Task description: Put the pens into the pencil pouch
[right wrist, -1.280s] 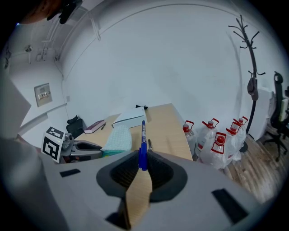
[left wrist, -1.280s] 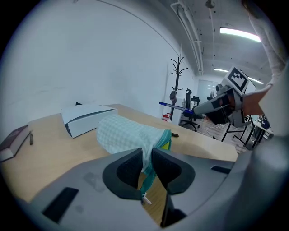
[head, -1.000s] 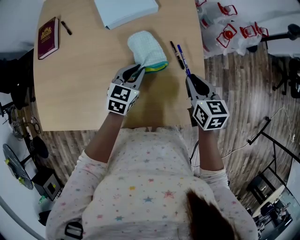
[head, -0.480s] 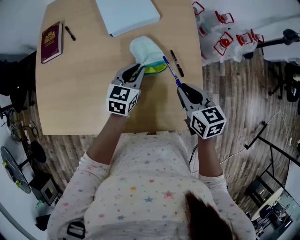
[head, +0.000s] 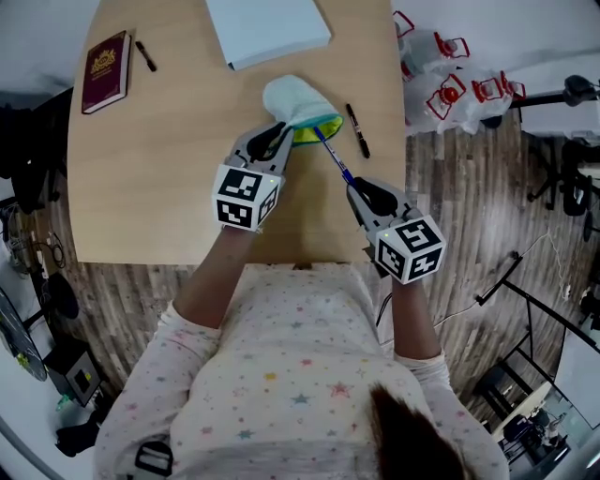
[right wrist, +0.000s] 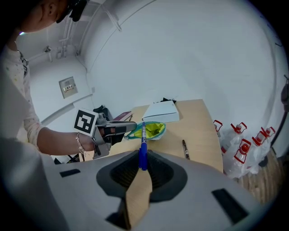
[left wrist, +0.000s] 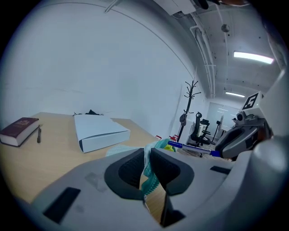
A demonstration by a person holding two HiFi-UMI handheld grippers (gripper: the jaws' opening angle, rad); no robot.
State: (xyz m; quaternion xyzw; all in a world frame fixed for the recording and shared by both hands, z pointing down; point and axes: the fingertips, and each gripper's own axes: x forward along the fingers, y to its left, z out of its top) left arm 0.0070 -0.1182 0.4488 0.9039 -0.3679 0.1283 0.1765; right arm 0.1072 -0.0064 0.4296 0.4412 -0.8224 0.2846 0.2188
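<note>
A pale mint pencil pouch [head: 292, 101] with a yellow lining lies on the wooden table [head: 159, 178]. My left gripper [head: 277, 136] is shut on the teal rim of its mouth [left wrist: 149, 173] and holds it lifted and open. My right gripper [head: 356, 187] is shut on a blue pen [head: 333, 156], whose far end points at the pouch opening [right wrist: 151, 130] and sits just at its rim. One black pen [head: 357, 129] lies on the table to the right of the pouch. Another black pen [head: 145, 54] lies at the far left.
A maroon book [head: 105, 70] lies at the far left beside the second black pen. A white flat box [head: 272, 26] sits behind the pouch. Past the table's right edge, clear bags with red handles [head: 450, 80] rest on the wooden floor.
My right gripper has carried the blue pen up from beside the black pen and leftward to the pouch mouth. My left gripper has raised the pouch rim a little.
</note>
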